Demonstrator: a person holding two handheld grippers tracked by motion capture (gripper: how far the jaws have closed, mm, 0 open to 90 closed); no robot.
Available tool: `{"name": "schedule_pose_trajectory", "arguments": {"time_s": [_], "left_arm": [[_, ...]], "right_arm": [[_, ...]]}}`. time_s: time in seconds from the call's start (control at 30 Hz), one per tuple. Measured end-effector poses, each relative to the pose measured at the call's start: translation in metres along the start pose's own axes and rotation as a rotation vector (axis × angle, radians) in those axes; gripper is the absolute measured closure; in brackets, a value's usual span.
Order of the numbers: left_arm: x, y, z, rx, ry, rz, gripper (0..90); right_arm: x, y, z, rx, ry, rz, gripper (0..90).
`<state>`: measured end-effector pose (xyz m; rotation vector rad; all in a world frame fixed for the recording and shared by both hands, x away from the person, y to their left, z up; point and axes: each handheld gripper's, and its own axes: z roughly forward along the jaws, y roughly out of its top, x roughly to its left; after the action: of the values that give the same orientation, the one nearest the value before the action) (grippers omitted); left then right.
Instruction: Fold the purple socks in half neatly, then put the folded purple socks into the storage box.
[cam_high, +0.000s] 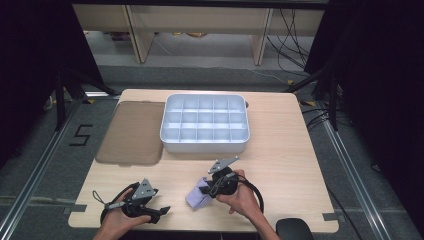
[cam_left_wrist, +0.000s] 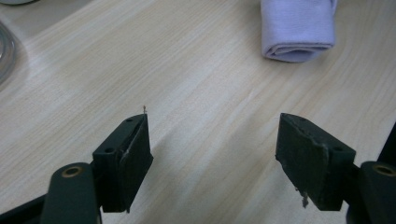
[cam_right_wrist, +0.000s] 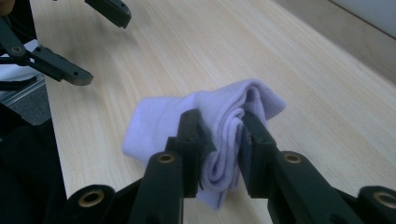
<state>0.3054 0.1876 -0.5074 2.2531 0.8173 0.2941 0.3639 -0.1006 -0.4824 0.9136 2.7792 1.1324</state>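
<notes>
while clamped: right gripper (cam_right_wrist: 219, 140) pinches the folded sock (cam_right_wrist: 205, 121)
tray bearing: divided tray (cam_high: 204, 143) at 12 o'clock from the sock
left gripper (cam_left_wrist: 212, 154): jaws apart, empty

The right claw (cam_right_wrist: 219, 154) covers the pinched middle of the folded lilac cloth (cam_right_wrist: 161, 121). In the left gripper view the cloth is cut off by the top edge (its far end unseen), near the desk's (cam_high: 280, 165) front edge.
</notes>
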Motion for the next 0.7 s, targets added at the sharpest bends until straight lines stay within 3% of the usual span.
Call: {"name": "schedule_pose_trajectory", "arguments": {"time_s": [0.23, 0.27, 0.3, 0.57, 0.6, 0.7], "left_arm": [[0.0, 0.0, 0.001, -0.001, 0.0, 0.011, 26.0], [0.0, 0.0, 0.0, -0.005, 0.004, 0.012, 26.0], [-0.001, 0.0, 0.0, -0.005, 0.009, 0.006, 26.0], [0.001, -0.001, 0.001, -0.007, 0.006, -0.017, 25.7], [0.002, 0.0, 0.0, -0.011, 0.005, 0.002, 25.7], [0.001, 0.0, 0.0, -0.016, 0.008, -0.01, 25.6]], "right_arm": [[0.0, 0.004, -0.005, -0.025, -0.012, -0.036, 73.0], [0.002, 0.005, -0.007, -0.026, -0.008, -0.022, 73.0], [0.0, 0.007, -0.01, -0.03, -0.019, -0.041, 73.1], [-0.001, 0.013, -0.02, -0.069, -0.044, -0.055, 73.1], [-0.003, 0.016, -0.027, -0.069, -0.06, -0.068, 73.1], [-0.009, 0.021, -0.04, -0.091, -0.084, -0.074, 73.1]]}}
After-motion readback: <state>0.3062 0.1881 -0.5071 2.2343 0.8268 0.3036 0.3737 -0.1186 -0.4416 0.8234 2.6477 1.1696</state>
